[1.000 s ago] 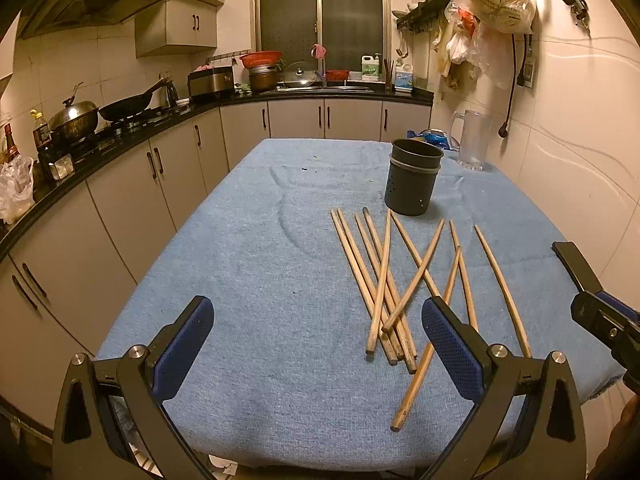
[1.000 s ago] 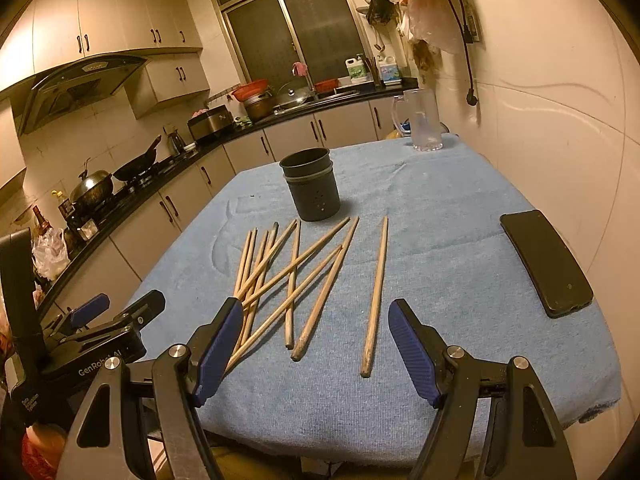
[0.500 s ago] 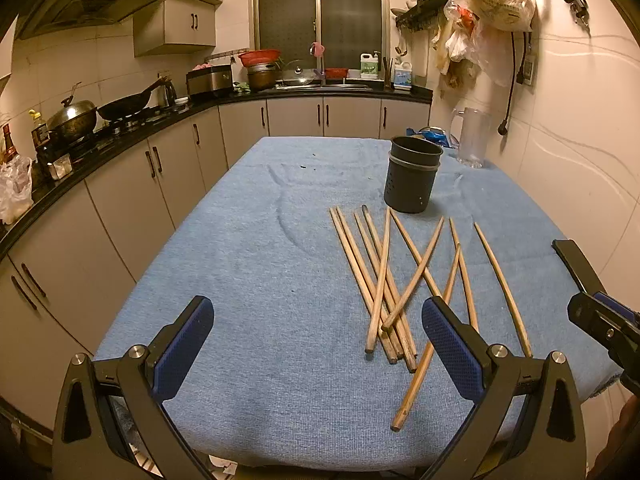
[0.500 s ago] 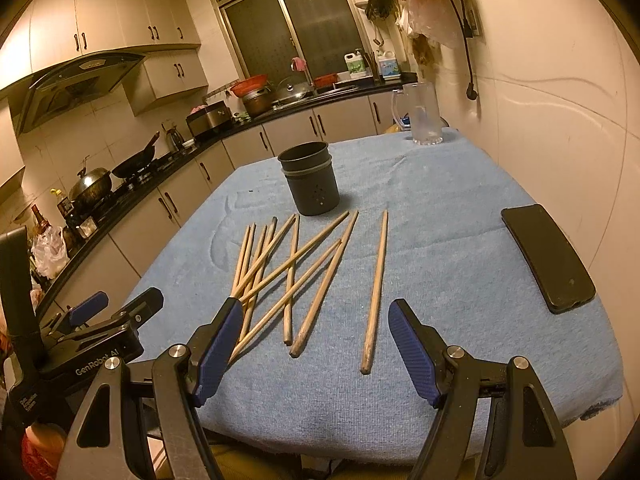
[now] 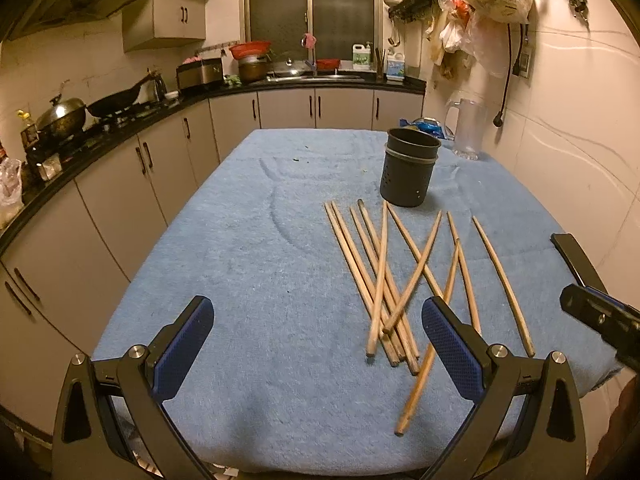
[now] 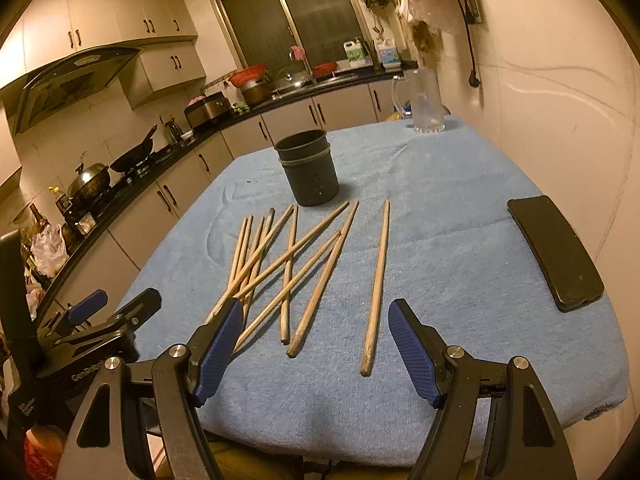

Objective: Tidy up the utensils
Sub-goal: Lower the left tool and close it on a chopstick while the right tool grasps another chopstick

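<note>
The worktop [image 5: 248,264], covered by a blue terry cloth, carries everything the job needs. Toward its far side stands the dark perforated metal cylinder holder [image 6: 307,172], upright and empty as far as the rim shows. Along the right edge lies a black flat phone [image 6: 554,252], well apart from the rest. Between the holder and the near edge lie the loose wooden chopsticks [image 6: 288,268], most of them fanned and crossing one another, with one single wooden chopstick [image 6: 376,280] lying alone to the right of the pile.

The step in hand looks like the first pick, and the lone stick is the sensible start: nothing overlaps it, so closing on it should not drag its neighbours. Take it near the middle of its length, across the shaft, so it hangs balanced, then tip it thin end down over the holder's mouth before letting go. The soft cloth may let a stick roll, so close squarely.

The right hand-held gripper [image 6: 316,344] hangs over the near edge with its blue pads wide apart, holding and touching nothing. The left hand-held gripper [image 5: 318,344] is likewise spread wide, empty, above bare cloth.
</note>
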`<state>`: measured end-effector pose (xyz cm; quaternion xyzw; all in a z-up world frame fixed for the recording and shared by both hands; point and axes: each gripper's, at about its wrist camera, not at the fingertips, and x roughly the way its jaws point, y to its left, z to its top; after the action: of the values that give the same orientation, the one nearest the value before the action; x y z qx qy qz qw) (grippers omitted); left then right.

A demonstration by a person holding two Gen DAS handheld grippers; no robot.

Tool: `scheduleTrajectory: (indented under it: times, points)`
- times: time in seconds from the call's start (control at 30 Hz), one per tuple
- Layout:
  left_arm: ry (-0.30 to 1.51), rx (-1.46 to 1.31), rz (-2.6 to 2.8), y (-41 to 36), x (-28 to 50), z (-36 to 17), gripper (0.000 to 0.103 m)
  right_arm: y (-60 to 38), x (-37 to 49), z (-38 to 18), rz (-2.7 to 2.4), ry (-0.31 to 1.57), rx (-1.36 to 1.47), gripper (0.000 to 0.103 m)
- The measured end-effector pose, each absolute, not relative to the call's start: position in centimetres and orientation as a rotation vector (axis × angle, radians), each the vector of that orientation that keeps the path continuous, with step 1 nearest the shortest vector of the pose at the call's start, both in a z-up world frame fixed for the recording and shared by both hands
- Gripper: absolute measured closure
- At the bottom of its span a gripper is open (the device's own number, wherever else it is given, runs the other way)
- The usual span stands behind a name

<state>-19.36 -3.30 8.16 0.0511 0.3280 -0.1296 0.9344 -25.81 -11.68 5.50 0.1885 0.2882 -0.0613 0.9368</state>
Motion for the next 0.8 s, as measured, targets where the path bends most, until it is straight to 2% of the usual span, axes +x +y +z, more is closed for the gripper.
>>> scheduleTrajectory:
  times: [0.07, 0.1, 0.13, 0.2, 0.27, 0.37, 0.4, 0.53, 0.57, 0.67, 0.8]
  points:
    - [0.698, 0.114, -0.287, -3.3, -18.2, 8.2, 0.0, -12.5, -25.2, 5.4, -0.12, 0.61, 0.414, 0.029]
    - [0.718, 0.117, -0.311, -3.5, -17.4, 8.2, 0.002, -13.2, -24.7, 5.1, -0.113, 0.633, 0.445, 0.034]
    - [0.729, 0.119, -0.324, -3.5, -16.8, 8.4, 0.004, -13.8, -24.2, 4.9, -0.112, 0.653, 0.468, 0.042]
    - [0.762, 0.125, -0.358, -3.9, -15.2, 8.5, 0.015, -14.7, -23.2, 4.8, -0.115, 0.687, 0.472, 0.047]
    - [0.814, 0.125, -0.408, -4.4, -13.3, 8.5, 0.02, -15.5, -22.3, 5.2, -0.12, 0.7, 0.463, 0.048]
    - [0.917, 0.097, -0.48, -5.3, -10.2, 8.1, 0.038, -16.8, -21.1, 5.7, -0.121, 0.703, 0.474, 0.052]
    - [0.963, 0.09, -0.518, -5.9, -8.8, 8.0, 0.047, -17.2, -20.5, 6.0, -0.127, 0.702, 0.47, 0.052]
    - [1.045, 0.135, -0.558, -8.8, -5.3, 7.3, 0.061, -18.8, -18.7, 6.2, -0.127, 0.716, 0.493, 0.053]
    - [1.068, 0.147, -0.56, -9.7, -4.3, 6.9, 0.068, -19.0, -18.3, 6.2, -0.127, 0.72, 0.491, 0.053]
    - [1.134, 0.169, -0.579, -11.7, -2.1, 6.1, 0.081, -20.0, -17.4, 6.0, -0.137, 0.731, 0.499, 0.053]
    - [1.175, 0.213, -0.559, -13.9, 0.3, 4.8, 0.083, -21.2, -16.2, 5.1, -0.143, 0.756, 0.522, 0.053]
